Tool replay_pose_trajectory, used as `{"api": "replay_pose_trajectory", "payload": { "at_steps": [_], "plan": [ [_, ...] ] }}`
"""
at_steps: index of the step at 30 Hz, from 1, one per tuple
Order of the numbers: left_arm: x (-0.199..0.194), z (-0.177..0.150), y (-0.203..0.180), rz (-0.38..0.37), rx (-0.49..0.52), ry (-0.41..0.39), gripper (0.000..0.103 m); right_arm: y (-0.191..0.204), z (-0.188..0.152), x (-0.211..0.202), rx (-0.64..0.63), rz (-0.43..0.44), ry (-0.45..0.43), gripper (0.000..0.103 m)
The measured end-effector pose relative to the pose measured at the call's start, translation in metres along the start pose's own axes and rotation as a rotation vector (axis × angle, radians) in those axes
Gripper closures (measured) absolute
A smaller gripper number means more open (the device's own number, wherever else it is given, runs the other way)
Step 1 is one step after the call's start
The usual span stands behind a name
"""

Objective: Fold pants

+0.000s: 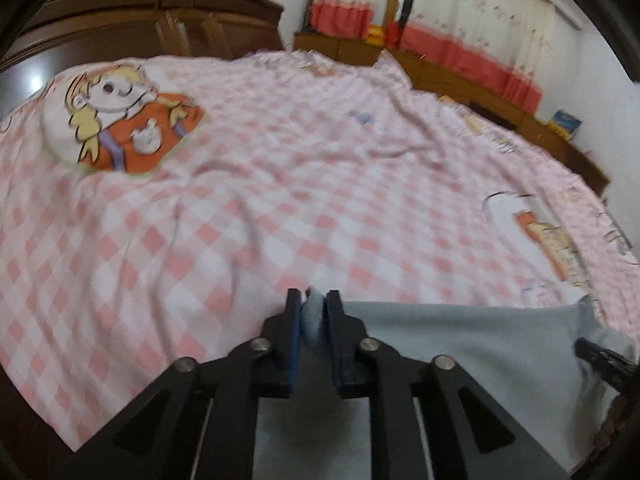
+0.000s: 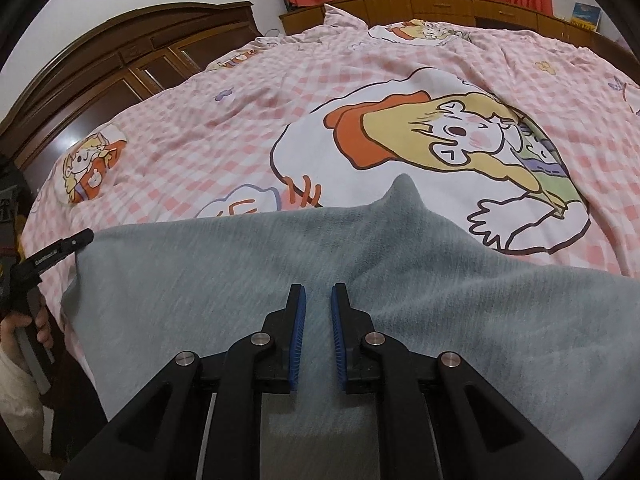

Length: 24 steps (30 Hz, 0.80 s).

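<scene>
With the grey pants [image 2: 280, 280] spread on the checked bedspread [image 1: 240, 200], my left gripper [image 1: 314, 304] pinches their edge; my right gripper [image 2: 319, 300], nearly closed, looks empty. Next I judge: grip, lift, fold over

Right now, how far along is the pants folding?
Early, it seems. Done: the grey pants lie spread on the checked bedspread. In hand: the left hand-held gripper pinches a bunched corner of the cloth; the right hand-held gripper sits over the fabric, nearly shut, and whether it grips anything is unclear. Left: no clear fold shows yet, so the folding itself.
</scene>
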<state>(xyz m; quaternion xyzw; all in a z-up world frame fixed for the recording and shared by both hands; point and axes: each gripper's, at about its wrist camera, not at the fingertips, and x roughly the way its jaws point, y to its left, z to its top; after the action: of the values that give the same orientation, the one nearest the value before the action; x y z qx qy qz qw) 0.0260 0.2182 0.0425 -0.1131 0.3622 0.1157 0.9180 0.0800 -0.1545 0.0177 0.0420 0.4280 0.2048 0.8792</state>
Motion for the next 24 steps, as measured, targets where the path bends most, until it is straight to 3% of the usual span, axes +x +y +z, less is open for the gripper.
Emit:
{"api": "replay_pose_trajectory", "payload": {
  "at_steps": [6,12,13,16,19,24],
  "plan": [
    [-0.014,-0.001,0.001,0.022,-0.028,-0.032,0.061,0.001,0.009,0.005,0.01,-0.013,0.025,0.089],
    [-0.042,-0.006,-0.024,-0.171,-0.089,-0.049,0.036,-0.028,0.004,-0.051,0.048,-0.074,-0.001,0.085],
    [-0.041,-0.009,-0.031,-0.193,-0.085,-0.036,0.036,-0.044,-0.001,-0.059,0.075,-0.095,0.007,0.08],
    [-0.031,-0.02,-0.054,-0.227,-0.033,0.027,0.036,-0.097,-0.014,-0.066,0.161,-0.214,0.058,0.08],
    [-0.015,-0.033,-0.066,-0.199,0.01,0.098,0.036,-0.148,-0.026,-0.073,0.207,-0.347,0.063,0.103],
    [-0.01,-0.047,-0.072,-0.139,0.078,0.116,0.035,-0.182,-0.032,-0.106,0.316,-0.339,0.022,0.103]
  ]
}}
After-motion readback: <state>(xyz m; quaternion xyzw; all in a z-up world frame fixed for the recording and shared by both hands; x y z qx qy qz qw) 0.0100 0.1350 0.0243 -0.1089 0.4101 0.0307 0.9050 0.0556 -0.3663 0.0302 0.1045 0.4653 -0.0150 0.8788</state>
